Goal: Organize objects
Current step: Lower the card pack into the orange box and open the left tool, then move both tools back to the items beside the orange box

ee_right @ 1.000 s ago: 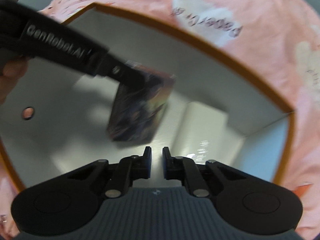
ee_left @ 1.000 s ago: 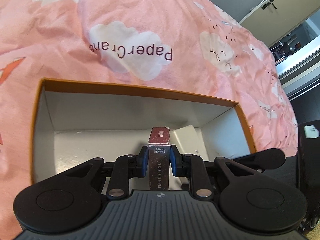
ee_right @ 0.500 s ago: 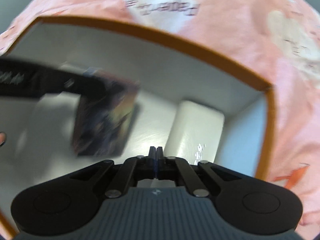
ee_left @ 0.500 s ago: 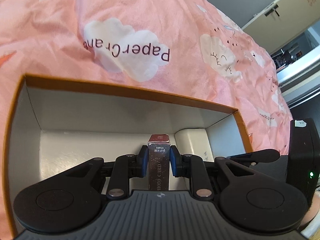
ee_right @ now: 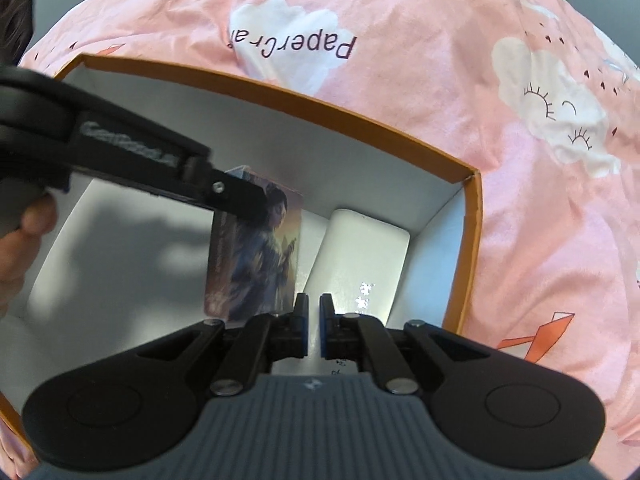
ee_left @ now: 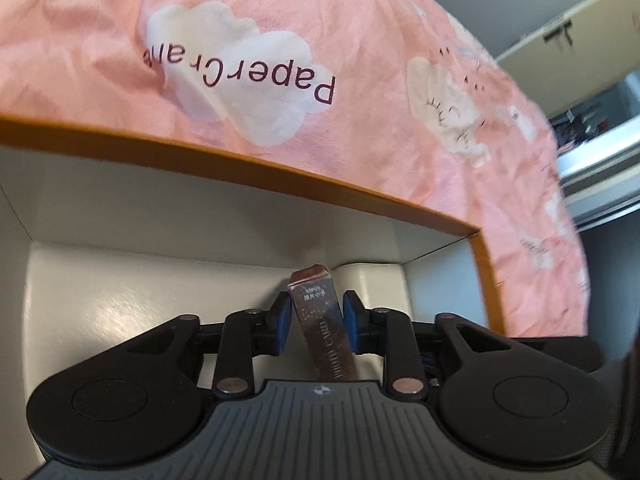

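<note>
An open cardboard box with an orange rim [ee_left: 280, 176] [ee_right: 320, 100] and white inside lies on the pink bedding. My left gripper [ee_left: 316, 312] reaches into it, and its jaws are opening. The slim photo card box [ee_left: 320, 320] stands between the pads, leaning left, with a gap on each side. From the right wrist view the card box [ee_right: 256, 256] stands upright on the box floor, its illustrated face showing, under the left gripper's finger [ee_right: 236, 198]. My right gripper [ee_right: 314, 312] hovers over the box, shut to a thin slit with nothing in it.
A white rounded flat object [ee_right: 360, 256] [ee_left: 372, 280] lies in the box's right corner, close beside the card box. A hand [ee_right: 20, 248] holds the left gripper at the left edge. Pink cloud-print bedding [ee_right: 480, 80] surrounds the box; a cabinet [ee_left: 560, 32] stands far right.
The left gripper sank deeper into the box and its pads have parted from the card box, which now leans. The right gripper shifted right across the box and rolled.
</note>
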